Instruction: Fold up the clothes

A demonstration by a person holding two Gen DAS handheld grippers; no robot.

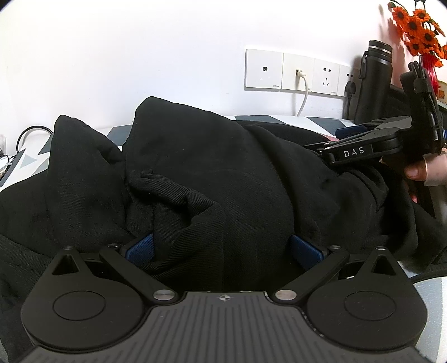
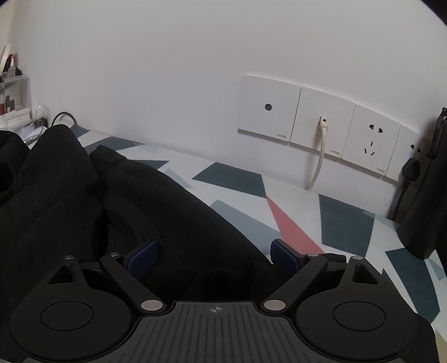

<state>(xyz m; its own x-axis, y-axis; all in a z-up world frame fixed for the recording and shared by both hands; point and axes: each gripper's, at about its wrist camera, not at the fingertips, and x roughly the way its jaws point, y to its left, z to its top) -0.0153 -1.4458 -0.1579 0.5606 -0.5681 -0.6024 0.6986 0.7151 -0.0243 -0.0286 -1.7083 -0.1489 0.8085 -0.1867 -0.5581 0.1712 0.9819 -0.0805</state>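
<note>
Two sets of jaws stood spread, each with black cloth lying between its blue pads but neither visibly pinching it. On the left gripper (image 1: 222,248) a thick rolled hem of the black garment (image 1: 223,173) ran in from 11 o'clock and sat between the pads, nearer the left one. On the right gripper (image 2: 213,255) the garment's edge lay across the gap, with bare patterned table (image 2: 293,201) showing from 1 o'clock onward.

The garment lay heaped over the table, bunched into two humps toward 11 o'clock in the left wrist view, nowhere near flat. From there the likely trouble, as I judged it, was a grab of several layers at once: the hem on the left was rolled and doubled, so closing there could catch a fold underneath and drag the whole heap instead of one edge. On the right, the cloth sat shallow at the edge, and a closing grip might slip off it.

Further out at 2 o'clock in the left wrist view stood a tall dark flask (image 1: 373,81), lid on, contents not visible, and a red vase (image 1: 428,69) holding orange flowers (image 1: 419,25). A wide sweep of cloth or gripper could knock either over. A white cable (image 2: 318,162) hung from the wall sockets (image 2: 321,123) behind the table and could snag.
</note>
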